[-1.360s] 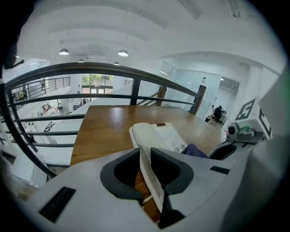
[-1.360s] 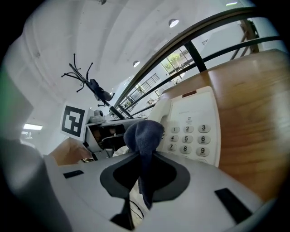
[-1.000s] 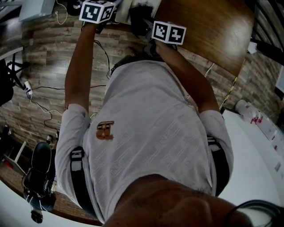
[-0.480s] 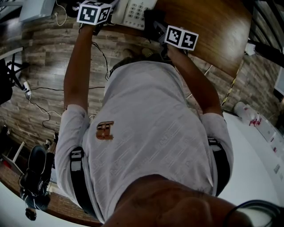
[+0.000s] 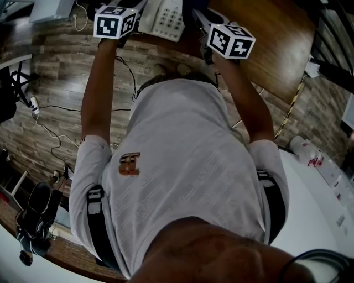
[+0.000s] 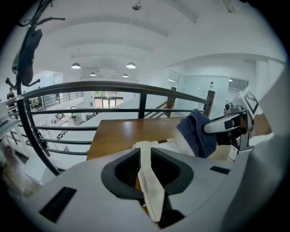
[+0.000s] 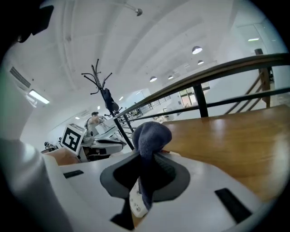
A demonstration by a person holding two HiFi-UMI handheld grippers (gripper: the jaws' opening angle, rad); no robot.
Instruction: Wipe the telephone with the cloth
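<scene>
The white telephone (image 5: 166,16) lies on the brown wooden table (image 5: 265,33) at the top of the head view, keypad showing. My left gripper (image 5: 128,12) is at the phone's left side; in the left gripper view (image 6: 146,170) it is shut on a slim white ribbed part of the telephone (image 6: 149,186), seemingly the handset. My right gripper (image 5: 200,21) is just right of the phone. Its own view shows it (image 7: 145,174) shut on a dark blue cloth (image 7: 150,138), which bunches above the jaws. The cloth (image 6: 198,132) hangs close over the phone's right side.
A dark metal railing (image 6: 113,93) runs along the table's far edge, with a coat rack (image 7: 102,88) beyond it. Cables (image 5: 52,130) trail over the wood floor. A white table (image 5: 321,204) stands at the right, and a black chair (image 5: 36,213) at the lower left.
My right gripper with the cloth has slid to the right off the telephone, uncovering the keypad. The left gripper has stayed at the phone's left side.
</scene>
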